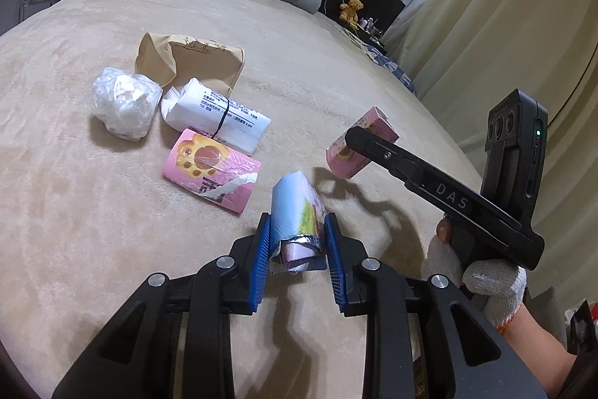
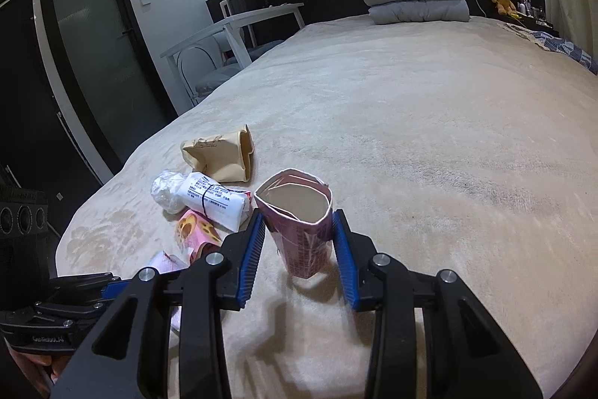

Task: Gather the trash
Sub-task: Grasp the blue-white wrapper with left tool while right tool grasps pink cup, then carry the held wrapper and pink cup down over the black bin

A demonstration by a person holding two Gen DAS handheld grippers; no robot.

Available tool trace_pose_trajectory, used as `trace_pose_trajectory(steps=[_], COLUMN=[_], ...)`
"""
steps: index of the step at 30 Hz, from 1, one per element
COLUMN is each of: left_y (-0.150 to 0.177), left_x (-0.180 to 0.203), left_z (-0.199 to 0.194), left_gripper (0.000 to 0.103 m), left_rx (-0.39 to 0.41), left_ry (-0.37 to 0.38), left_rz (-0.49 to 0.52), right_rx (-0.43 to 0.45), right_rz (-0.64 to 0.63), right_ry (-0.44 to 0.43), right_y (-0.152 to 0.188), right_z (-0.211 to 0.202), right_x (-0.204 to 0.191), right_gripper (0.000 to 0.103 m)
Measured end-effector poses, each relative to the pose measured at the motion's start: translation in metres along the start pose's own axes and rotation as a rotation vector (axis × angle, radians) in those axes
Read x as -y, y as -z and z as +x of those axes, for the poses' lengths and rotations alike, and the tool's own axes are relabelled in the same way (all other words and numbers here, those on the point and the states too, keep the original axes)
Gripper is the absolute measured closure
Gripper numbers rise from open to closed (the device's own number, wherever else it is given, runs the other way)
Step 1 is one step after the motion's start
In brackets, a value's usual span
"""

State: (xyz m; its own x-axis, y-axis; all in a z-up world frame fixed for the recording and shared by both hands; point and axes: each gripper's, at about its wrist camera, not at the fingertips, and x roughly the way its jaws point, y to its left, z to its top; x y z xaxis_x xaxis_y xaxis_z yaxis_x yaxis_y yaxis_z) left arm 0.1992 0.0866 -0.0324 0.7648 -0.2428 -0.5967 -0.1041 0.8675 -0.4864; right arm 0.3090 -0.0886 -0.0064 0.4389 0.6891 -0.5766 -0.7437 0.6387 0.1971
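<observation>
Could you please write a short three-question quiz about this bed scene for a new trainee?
1. True or false: the left claw grips a rolled blue-and-pink wrapper.
2. What does the right claw hold? A) brown paper bag B) open pink carton C) teddy bear
3. Fill in: the white roll is bound by a black ____.

Key: 1 true. 2 B. 3 band. The brown paper bag lies on the bed, beyond the white roll.

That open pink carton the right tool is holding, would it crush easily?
Probably. The pink carton looks like thin card, its open mouth already bent out of square, so it likely gives under the right tool. It looks empty, so probably light. Set upright, it might tip on the soft blanket.
</observation>
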Motion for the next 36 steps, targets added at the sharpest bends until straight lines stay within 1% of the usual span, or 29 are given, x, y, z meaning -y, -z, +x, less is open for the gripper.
trace_pose_trajectory(steps=[7,11,19,28,36], left_y=[0.013,0.021,0.033,0.054,0.082], left_x=[0.006,0.012,0.025,0.036,0.052], left_z=[-0.021,-0.032,-0.053,-0.068,-0.087], left_gripper=[0.076,0.076,0.076,0.076,0.076], left_rx=[0.044,0.068,0.113,0.117,0.136], left_ry=[-0.015,-0.021,-0.029,-0.023,-0.001], left_rz=[0.030,0.040,0.083,0.100,0.123], right_rx=[0.060,0.083,0.092,0.101,0.111], right_rz=[-0.041,-0.040,-0.004,0.024,0.033], right_ry=[0.018,0.035,0.044,0.040,0.031], right_y=[0.016,0.027,0.051,0.080,0.103], right_z=[-0.028,-0.043,-0.073,-0.106,-0.136], right_x=[-0.015,-0.019,-0.023,-0.034,-0.046], right_gripper=[0.065,0.065,0.064,0.064,0.064])
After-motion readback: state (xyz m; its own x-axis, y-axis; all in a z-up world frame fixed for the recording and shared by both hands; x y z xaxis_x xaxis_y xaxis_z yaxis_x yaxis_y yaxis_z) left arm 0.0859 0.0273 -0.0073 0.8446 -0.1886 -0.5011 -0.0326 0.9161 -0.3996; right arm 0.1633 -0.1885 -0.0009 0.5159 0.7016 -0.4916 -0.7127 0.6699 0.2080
